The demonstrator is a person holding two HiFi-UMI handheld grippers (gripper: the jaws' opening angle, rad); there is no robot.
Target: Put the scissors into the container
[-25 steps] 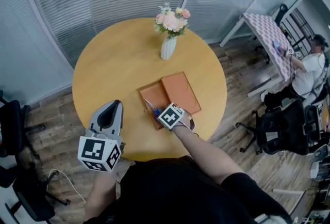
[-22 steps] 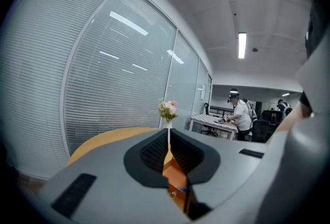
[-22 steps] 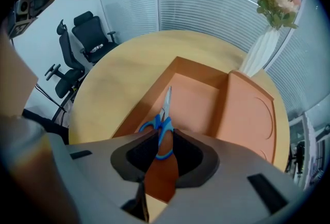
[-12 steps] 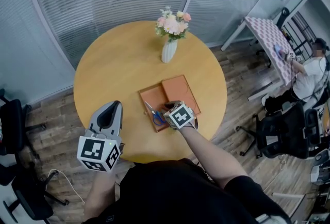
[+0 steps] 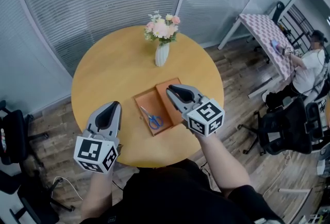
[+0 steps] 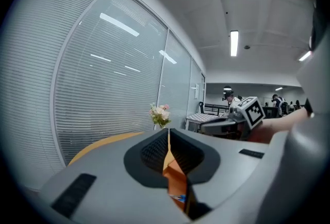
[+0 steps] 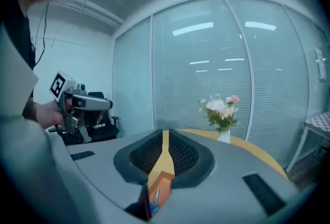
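Note:
The blue-handled scissors [image 5: 151, 118] lie inside the open orange container [image 5: 144, 101] in the middle of the round table, touched by neither gripper. My right gripper [image 5: 172, 88] is shut and empty, held above the container's right side and its orange lid [image 5: 164, 96]. At the table's near left edge, my left gripper [image 5: 111, 106] is shut on nothing. In the left gripper view the shut gripper [image 6: 168, 132] shows a strip of orange container [image 6: 175, 181] through its slit. The right gripper view shows its own gripper [image 7: 165, 134] shut, with the scissors [image 7: 153, 203] below the slit.
A white vase of flowers [image 5: 161, 48] stands at the table's far side. The round wooden table [image 5: 113, 70] has glass walls with blinds behind it. Office chairs [image 5: 281, 127], another table and a seated person [image 5: 312, 70] are at the right.
My right gripper has lifted off the container and pulled back to the right, leaving the scissors lying in it. The left gripper has stayed in place.

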